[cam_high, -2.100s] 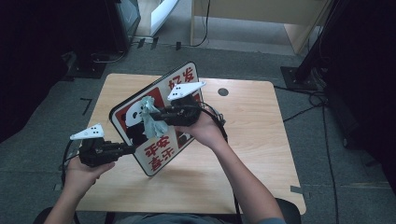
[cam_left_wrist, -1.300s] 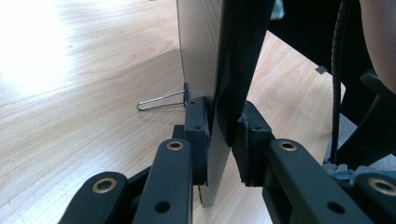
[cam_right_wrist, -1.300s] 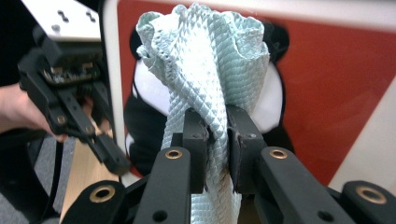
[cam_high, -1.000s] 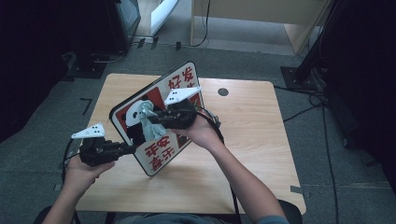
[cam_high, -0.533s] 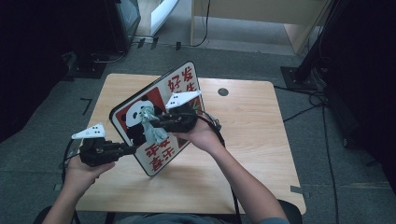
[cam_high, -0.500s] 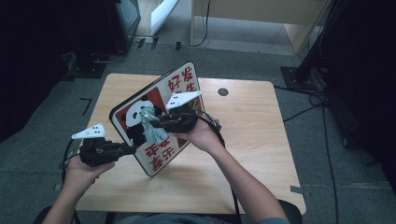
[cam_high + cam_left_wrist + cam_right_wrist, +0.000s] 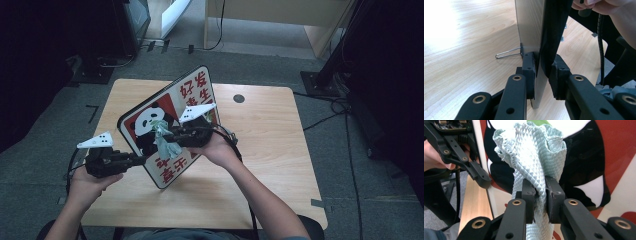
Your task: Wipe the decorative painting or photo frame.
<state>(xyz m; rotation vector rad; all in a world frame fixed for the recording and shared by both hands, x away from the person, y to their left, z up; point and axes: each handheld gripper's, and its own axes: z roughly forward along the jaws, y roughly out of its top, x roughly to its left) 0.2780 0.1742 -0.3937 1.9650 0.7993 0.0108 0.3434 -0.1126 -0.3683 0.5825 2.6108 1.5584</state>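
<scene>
High view: left hand-held gripper [image 7: 137, 159] clamps panda board [image 7: 172, 100] edge; right hand-held gripper [image 7: 172, 137] pinches cloth [image 7: 164, 142].

Glossy board, woven cloth, matt wood

Between your right gripper's [image 7: 540, 203] matt black plastic jaws sits a pale cloth [image 7: 534, 157] with a rough, diamond-woven texture. Just beyond it the panda sign [image 7: 170, 122] shows a smooth, glossy printed face. Your left gripper [image 7: 544, 75] pinches that sign's thin edge; beside those jaws a thin metal wire clip [image 7: 507, 53] gleams over the matt, light-grained wooden table [image 7: 461, 55].
</scene>
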